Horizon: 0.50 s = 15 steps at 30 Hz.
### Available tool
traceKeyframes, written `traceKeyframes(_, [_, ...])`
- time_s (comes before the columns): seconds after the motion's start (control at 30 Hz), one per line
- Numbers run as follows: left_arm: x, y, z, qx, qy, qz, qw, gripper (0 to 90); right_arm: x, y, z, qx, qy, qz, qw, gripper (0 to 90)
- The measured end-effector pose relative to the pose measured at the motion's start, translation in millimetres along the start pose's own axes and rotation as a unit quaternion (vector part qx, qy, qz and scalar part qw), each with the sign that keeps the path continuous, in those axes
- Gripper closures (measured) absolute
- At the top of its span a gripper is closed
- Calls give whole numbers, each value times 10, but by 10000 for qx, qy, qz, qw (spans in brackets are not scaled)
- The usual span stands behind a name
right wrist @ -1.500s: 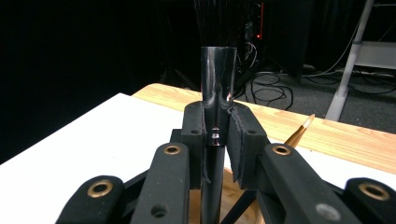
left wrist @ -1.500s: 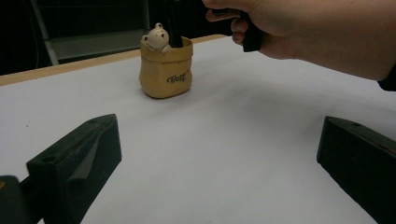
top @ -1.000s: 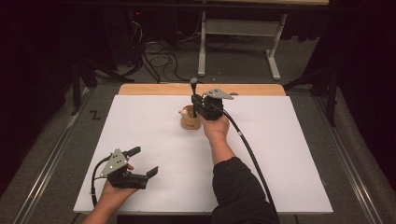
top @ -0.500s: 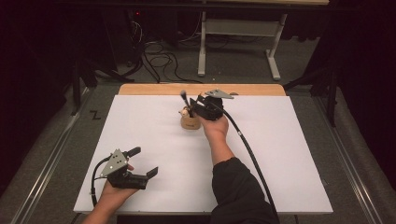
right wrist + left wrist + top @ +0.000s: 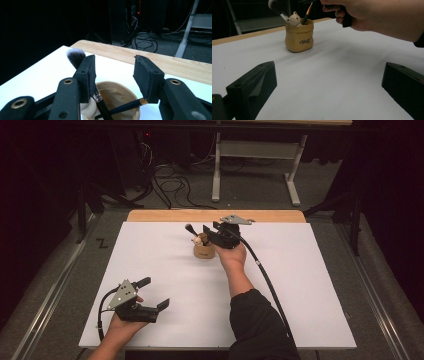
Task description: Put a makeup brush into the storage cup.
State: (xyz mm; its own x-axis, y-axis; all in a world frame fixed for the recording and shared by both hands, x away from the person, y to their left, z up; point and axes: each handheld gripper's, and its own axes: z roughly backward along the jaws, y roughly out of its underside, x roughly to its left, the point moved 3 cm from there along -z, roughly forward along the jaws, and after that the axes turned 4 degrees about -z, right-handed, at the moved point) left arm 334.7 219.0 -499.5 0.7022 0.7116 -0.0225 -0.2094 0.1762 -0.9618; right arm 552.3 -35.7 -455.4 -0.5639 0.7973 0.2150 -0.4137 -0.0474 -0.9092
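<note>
Since the earlier frame, our right hand-held gripper (image 5: 207,231) has been opening, releasing the fluffy brush (image 5: 75,57) into the tan cup (image 5: 204,251). Left hand-held gripper (image 5: 151,294), at seven o'clock on the counter (image 5: 300,285), gapes empty.

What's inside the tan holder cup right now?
The tan cup holds a fluffy makeup brush leaning over its rim and a thin black brush with a gold ferrule. A small bear figure sits at the rim. The cup's bottom is hidden.
</note>
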Motion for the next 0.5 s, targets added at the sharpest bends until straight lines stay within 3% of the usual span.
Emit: traceKeyframes(0.5, [11,-6,-10,16,8,-16,10000,5,78,-39,137,202,-139,223,9994,461])
